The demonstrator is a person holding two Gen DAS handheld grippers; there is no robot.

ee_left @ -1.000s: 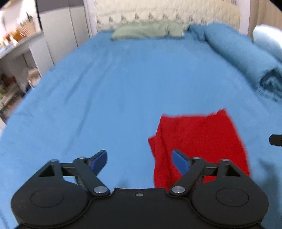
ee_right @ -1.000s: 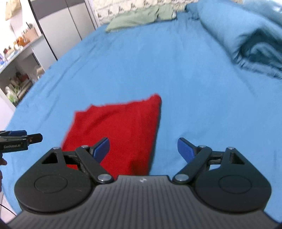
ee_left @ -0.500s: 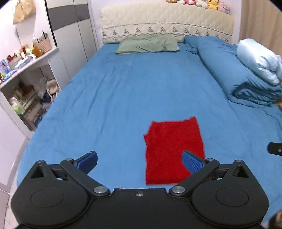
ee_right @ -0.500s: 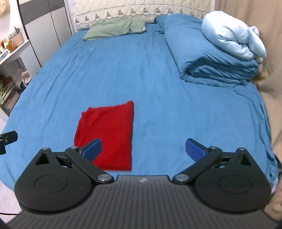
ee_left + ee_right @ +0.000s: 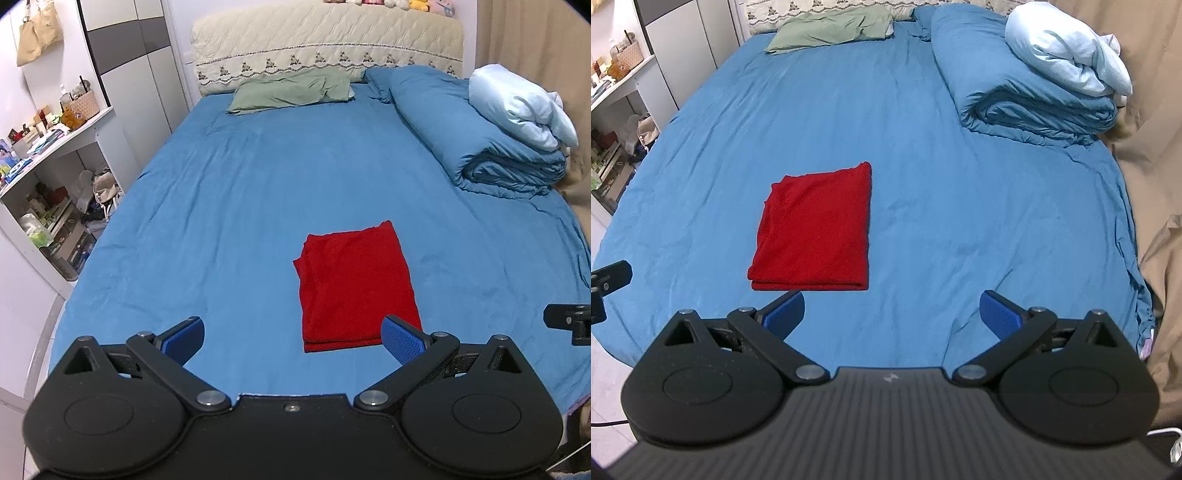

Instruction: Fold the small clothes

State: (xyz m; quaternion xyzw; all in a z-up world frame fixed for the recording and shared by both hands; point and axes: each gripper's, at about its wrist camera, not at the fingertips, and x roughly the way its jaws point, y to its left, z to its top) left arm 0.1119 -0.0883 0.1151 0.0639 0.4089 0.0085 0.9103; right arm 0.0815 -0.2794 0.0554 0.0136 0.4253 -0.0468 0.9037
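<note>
A wide bed (image 5: 258, 192) in a blue sheet is filling the room, with a green pillow (image 5: 291, 90) lying at the headboard and a rolled duvet (image 5: 1027, 96) sitting along the right side. The red cloth (image 5: 816, 229) is lying folded into a neat rectangle near the foot of the bed, flat on the sheet. The left gripper (image 5: 291, 338) is hovering wide open, holding nothing, clear of the cloth. The right gripper (image 5: 892, 312) is hanging wide open too, empty, just short of the cloth's near edge.
</note>
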